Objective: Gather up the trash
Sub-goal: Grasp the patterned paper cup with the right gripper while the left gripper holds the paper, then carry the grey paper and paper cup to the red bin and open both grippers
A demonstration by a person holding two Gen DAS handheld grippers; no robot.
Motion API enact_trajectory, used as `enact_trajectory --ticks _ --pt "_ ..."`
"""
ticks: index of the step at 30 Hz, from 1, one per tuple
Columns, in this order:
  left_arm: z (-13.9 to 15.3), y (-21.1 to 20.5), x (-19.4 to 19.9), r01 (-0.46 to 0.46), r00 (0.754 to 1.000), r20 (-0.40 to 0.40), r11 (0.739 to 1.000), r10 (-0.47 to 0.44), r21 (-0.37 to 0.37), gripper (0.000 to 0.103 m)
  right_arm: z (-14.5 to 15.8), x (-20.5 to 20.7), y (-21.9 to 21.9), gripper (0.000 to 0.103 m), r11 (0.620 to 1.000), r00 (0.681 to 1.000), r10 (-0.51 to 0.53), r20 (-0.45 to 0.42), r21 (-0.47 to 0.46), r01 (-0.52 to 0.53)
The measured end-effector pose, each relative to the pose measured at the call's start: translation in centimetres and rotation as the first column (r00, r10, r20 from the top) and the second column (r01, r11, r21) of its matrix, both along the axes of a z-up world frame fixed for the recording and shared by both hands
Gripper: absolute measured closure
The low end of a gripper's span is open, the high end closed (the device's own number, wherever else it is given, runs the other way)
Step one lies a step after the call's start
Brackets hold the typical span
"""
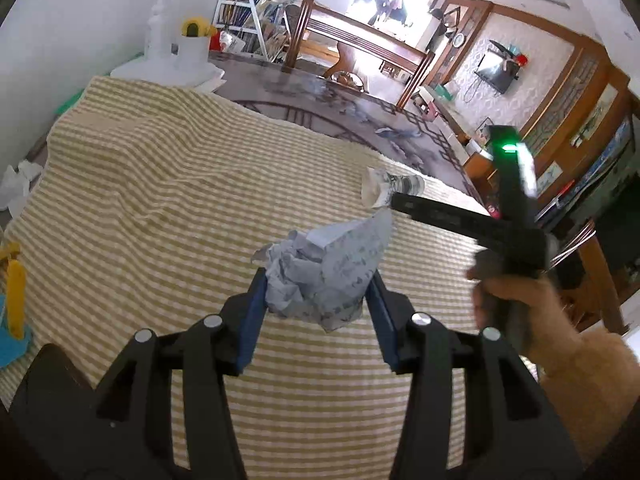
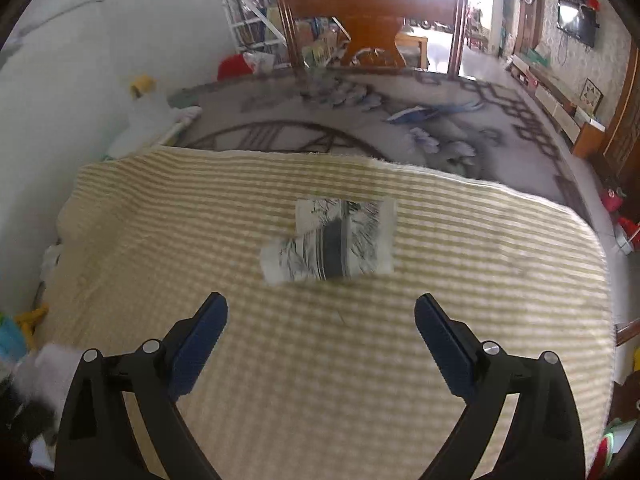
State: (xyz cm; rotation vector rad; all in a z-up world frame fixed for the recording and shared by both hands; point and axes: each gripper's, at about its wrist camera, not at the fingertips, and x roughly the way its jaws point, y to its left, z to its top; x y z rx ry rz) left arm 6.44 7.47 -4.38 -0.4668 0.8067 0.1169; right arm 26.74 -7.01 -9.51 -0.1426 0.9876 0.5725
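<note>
2 papers: crumpled wad (image 1: pixel 320 280) and folded wrapper (image 2: pixel 332 240), both over the striped cloth (image 2: pixel 160 220).
Left gripper (image 1: pixel 318 304): pinching the wad, lifted.
Right gripper (image 2: pixel 320 332): spread wide, empty.
Wrapper: just beyond its jaws, centred, long axis left-right.
Nearer: right hand.

A yellow-and-cream checked cloth (image 2: pixel 480 280) covers the table beneath the tongs. Beyond its far edge the glossy table top (image 2: pixel 280 128) bears dark geometric lines and blue-grey painted figures. Behind that stands a brown wooden chair (image 2: pixel 372 24), with a white metal bookshelf (image 1: pixel 248 12) full of books to its left against a plain white wall (image 1: pixel 80 20). Strong daylight pours through a doorway (image 1: pixel 384 4) far ahead. To the right, a patterned wall (image 1: pixel 532 76) carries a small mounted screen (image 1: pixel 496 70) between wooden frames.
</note>
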Motion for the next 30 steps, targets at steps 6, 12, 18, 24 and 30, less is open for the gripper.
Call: enact_trajectory --ticks 6,12,18,24,30 --pt "-0.1 0.4 -0.3 0.01 1.0 0.009 0.998 -0.009 -0.061 0.056 -1.1 2.1 2.8 0.011 0.993 0.998 0.003 0.056 -0.118 0.004" --pt "-0.4 0.2 -0.3 0.021 1.0 0.0 0.998 -0.021 -0.054 0.056 -0.7 1.7 1.8 0.023 0.989 0.995 0.0 0.104 -0.144 0.015" --pt "-0.4 0.1 -0.3 0.016 1.0 0.002 0.999 -0.016 -0.033 0.056 2.3 -3.5 -2.7 0.023 0.999 0.996 0.026 0.081 -0.029 -0.023" --pt "-0.4 -1.9 -0.2 0.054 0.999 -0.008 0.998 -0.054 0.041 0.056 5.9 -10.7 -8.2 0.023 0.999 0.997 0.039 0.073 0.028 -0.041" --pt "1.4 -4.5 -1.4 0.079 0.996 0.03 0.987 -0.084 0.14 0.056 9.5 -17.4 -13.1 0.023 0.995 0.991 0.023 0.133 0.088 -0.035"
